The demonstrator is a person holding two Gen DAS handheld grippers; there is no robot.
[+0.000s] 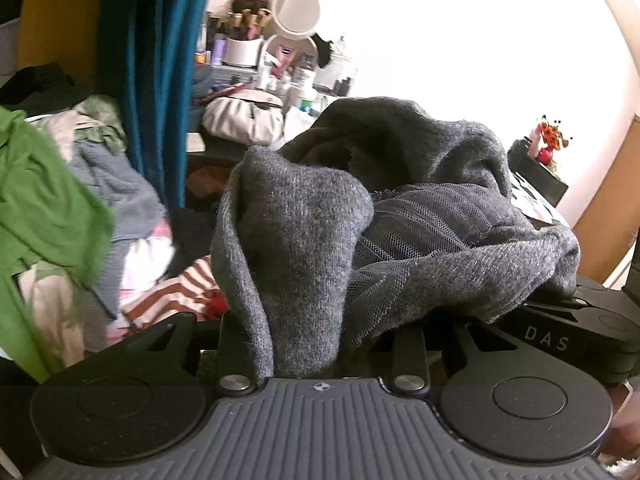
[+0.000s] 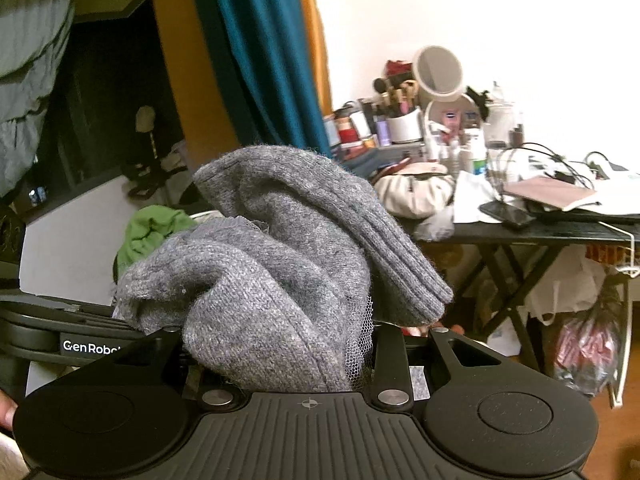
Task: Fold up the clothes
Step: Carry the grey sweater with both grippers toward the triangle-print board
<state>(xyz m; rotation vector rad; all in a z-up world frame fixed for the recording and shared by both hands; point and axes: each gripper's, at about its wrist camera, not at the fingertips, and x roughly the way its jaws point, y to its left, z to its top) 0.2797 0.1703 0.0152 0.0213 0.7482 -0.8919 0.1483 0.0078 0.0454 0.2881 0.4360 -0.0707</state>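
Left wrist view: a grey knitted garment (image 1: 304,216) with a net lining is bunched up in front of the camera, raised above a pile of clothes (image 1: 80,200); the left gripper (image 1: 320,344) is clamped on a thick fold.

Right wrist view: the same grey knitted garment (image 2: 272,264) is pinched in the right gripper (image 2: 288,360), near a cluttered counter (image 2: 540,232); it is judged soft, light and limp, best taken at the ribbed hem.

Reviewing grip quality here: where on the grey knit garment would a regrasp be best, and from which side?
Judging loosely: the grey knit garment is bunched in both grippers. The ribbed hem, a firm free edge hanging on the right gripper side, looks best, approached from the right. The mesh lining looks flimsy.
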